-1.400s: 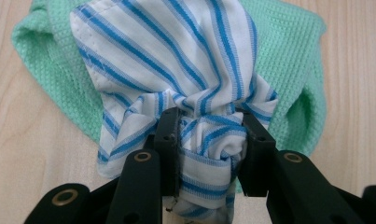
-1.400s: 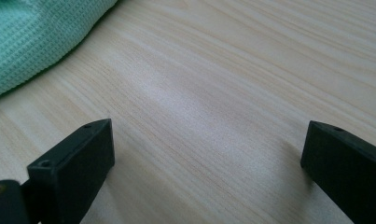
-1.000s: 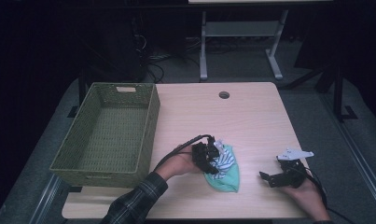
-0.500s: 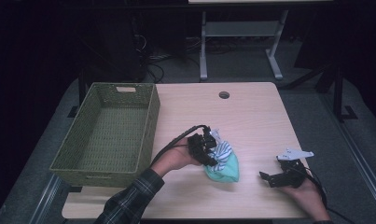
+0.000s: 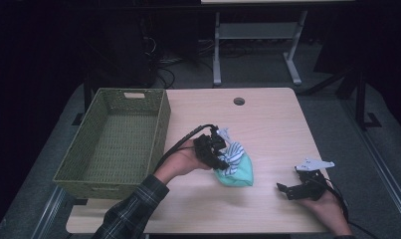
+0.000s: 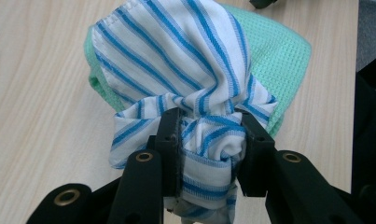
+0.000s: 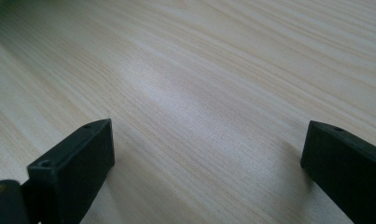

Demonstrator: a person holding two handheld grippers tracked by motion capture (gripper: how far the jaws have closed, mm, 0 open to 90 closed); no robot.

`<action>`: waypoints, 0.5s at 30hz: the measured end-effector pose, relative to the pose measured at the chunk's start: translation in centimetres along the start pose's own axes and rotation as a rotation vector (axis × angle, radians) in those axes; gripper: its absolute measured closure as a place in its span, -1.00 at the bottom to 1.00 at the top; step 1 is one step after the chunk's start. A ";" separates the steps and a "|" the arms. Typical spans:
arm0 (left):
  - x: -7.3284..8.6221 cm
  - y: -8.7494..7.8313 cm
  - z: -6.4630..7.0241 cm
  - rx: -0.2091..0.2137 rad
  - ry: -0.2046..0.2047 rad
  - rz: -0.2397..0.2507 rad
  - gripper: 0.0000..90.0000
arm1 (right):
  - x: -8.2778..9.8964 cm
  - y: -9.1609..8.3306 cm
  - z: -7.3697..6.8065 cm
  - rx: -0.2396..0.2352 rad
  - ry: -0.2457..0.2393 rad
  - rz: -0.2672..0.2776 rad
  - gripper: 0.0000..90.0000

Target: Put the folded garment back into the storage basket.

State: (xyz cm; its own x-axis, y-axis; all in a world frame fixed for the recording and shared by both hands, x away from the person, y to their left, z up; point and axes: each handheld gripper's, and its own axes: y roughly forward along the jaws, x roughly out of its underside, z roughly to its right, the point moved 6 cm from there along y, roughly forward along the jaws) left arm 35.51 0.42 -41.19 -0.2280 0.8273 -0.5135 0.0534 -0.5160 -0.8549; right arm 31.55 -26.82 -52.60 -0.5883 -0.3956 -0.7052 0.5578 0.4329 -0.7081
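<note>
Tongs of the left gripper (image 6: 209, 149) are clamped on the striped cloth (image 6: 185, 60), the right gripper (image 7: 206, 154) is held open, and placing in the basket (image 5: 83, 172) remains undone.

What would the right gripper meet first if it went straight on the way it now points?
Probably nothing at once: the right gripper, jaws open, points left across the bare table. Further along that line lies the green cloth under the striped cloth that the left gripper grips, though depth is hard to judge.
</note>
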 end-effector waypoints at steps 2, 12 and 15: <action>-0.1 -0.6 0.0 -0.002 -0.002 0.002 0.46 | 0.0 0.0 0.0 0.000 0.000 0.000 -0.95; -0.5 -2.6 -0.2 -0.017 -0.013 0.018 0.46 | 0.0 0.0 0.0 0.000 0.000 0.000 -0.95; -0.6 -3.0 -0.3 -0.024 -0.012 0.016 0.46 | 0.0 0.0 0.0 0.000 0.000 0.000 -0.95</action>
State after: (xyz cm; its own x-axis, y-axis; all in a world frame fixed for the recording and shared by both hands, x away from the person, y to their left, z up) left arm 35.81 1.54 -38.32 -0.2387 0.8161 -0.5264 0.0803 -0.5236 -0.8482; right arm 31.55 -26.82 -52.60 -0.5886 -0.3955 -0.7051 0.5575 0.4330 -0.7083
